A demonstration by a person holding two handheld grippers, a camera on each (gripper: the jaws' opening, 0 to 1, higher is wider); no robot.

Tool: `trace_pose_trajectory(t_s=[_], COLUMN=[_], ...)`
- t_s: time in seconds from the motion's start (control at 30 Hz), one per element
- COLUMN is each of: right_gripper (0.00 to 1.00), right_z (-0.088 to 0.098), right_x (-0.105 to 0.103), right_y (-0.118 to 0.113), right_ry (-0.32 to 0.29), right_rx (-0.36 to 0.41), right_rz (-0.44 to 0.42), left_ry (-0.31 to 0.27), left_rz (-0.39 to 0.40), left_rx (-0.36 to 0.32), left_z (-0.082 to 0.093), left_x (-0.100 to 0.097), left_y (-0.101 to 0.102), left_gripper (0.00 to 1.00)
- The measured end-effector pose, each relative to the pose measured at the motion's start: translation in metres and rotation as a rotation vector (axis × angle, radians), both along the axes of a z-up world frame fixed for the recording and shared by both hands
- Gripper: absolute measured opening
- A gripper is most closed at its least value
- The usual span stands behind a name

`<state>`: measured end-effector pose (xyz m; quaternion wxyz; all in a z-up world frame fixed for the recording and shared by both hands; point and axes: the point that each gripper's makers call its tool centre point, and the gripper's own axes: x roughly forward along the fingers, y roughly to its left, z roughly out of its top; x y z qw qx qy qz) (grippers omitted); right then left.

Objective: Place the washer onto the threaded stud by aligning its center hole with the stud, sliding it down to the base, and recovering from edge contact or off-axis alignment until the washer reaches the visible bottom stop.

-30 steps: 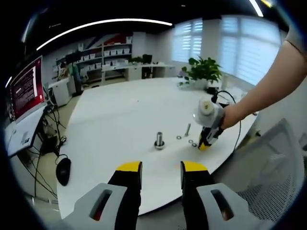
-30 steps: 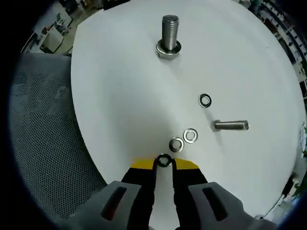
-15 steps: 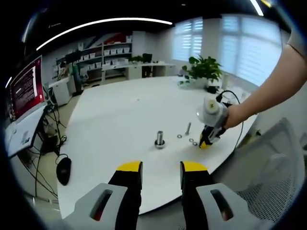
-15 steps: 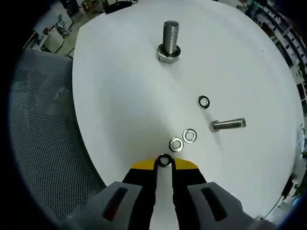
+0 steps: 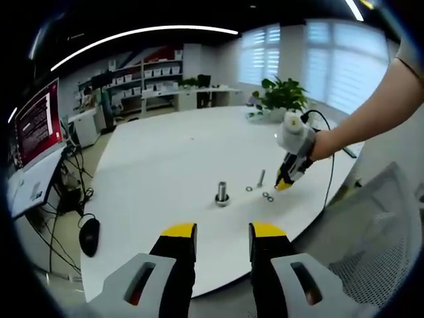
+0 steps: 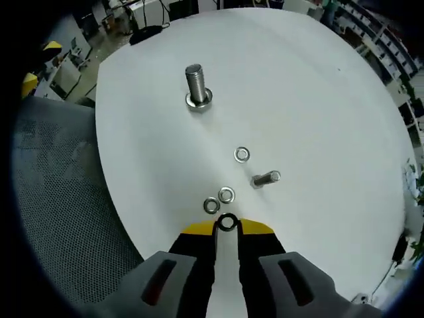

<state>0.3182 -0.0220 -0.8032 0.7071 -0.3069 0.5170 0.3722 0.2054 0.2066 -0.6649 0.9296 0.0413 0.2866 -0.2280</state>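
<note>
Right gripper view: a washer (image 6: 227, 222) is pinched between the yellow tips of the right gripper (image 6: 227, 226), above the near edge of the table (image 6: 318, 99). Just beyond it two loose washers (image 6: 219, 200) are seen lying side by side, a third washer (image 6: 242, 155) farther on, and a bolt (image 6: 266, 178) lying flat to the right. The stud (image 6: 196, 85) is stood upright on its hex head well beyond them, apart from the held washer.

From the left gripper view, the left gripper (image 5: 222, 237) is held with its jaws spread and nothing between them, near the table's edge. A red screen (image 5: 37, 122) with white writing, too small to be read, is seen at far left. The tabletop is white, round and bare of markings. A mesh chair (image 6: 59, 218) is placed beside it, a potted plant (image 5: 280, 98) at its far side, and shelving and blinds behind.
</note>
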Motion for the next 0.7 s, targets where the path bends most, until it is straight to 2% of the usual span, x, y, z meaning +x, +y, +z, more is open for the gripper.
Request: trace_pose_trajectory(t_s=[0.2,0.4,0.6,0.7], right_gripper=[0.13,0.13,0.13,0.13], right_z=[0.013,0.022,0.033,0.034], right_x=[0.019,0.028,0.034,0.037], right_y=[-0.005,-0.005,0.005,0.009], right_ry=[-0.031,-0.051,-0.079,-0.084], right_rx=[0.007,0.021,0.025,-0.01], right_rz=[-0.002,0.001,0.067,0.134], left_ry=[0.004,0.009,0.011,0.01], left_rz=[-0.004,-0.006,-0.005,-0.009], left_rx=[0.013,0.019,0.021,0.027], left_z=[-0.001,-0.003,-0.003,-0.003], left_x=[0.0,-0.001,-0.001,-0.001], left_y=[-0.001,-0.001,-0.001,-0.001], left_gripper=[0.29,0.29,0.29,0.29])
